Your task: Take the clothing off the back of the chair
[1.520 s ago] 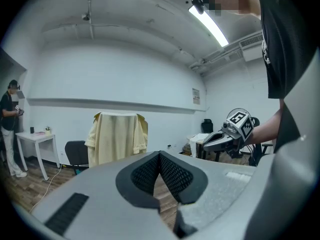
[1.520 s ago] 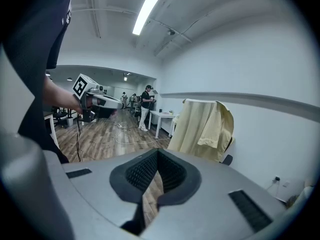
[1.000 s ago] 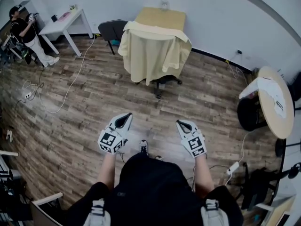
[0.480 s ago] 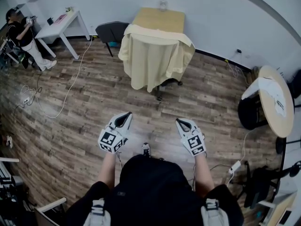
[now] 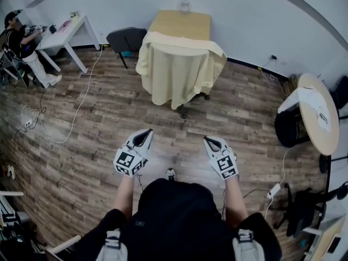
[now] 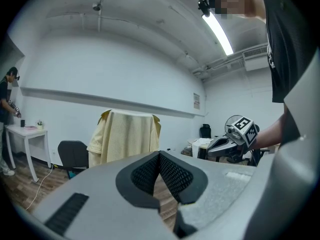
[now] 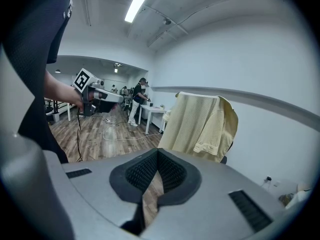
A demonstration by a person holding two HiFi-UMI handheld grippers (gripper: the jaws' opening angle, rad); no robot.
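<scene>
The shirt (image 5: 176, 72) hangs over the back of an office chair (image 5: 189, 95), which stands before a tabletop (image 5: 182, 23) set against the wall. A second chair (image 5: 126, 38) stands just left of it, a small table (image 5: 68, 29) farther left, and a round table (image 5: 321, 137) well off to the right. The left gripper (image 5: 143, 136) and right gripper (image 5: 211, 142) are side by side, well short of the chair.

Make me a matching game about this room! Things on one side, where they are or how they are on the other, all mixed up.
Things:
1. yellow shirt
2. white table
3. round table
4. left gripper

Place or state:
A. shut, holding nothing
B. draped over the chair
C. far left of the room
D. at the right, with a white cloth on it

Pairs: 1-B, 2-C, 3-D, 4-A
</scene>
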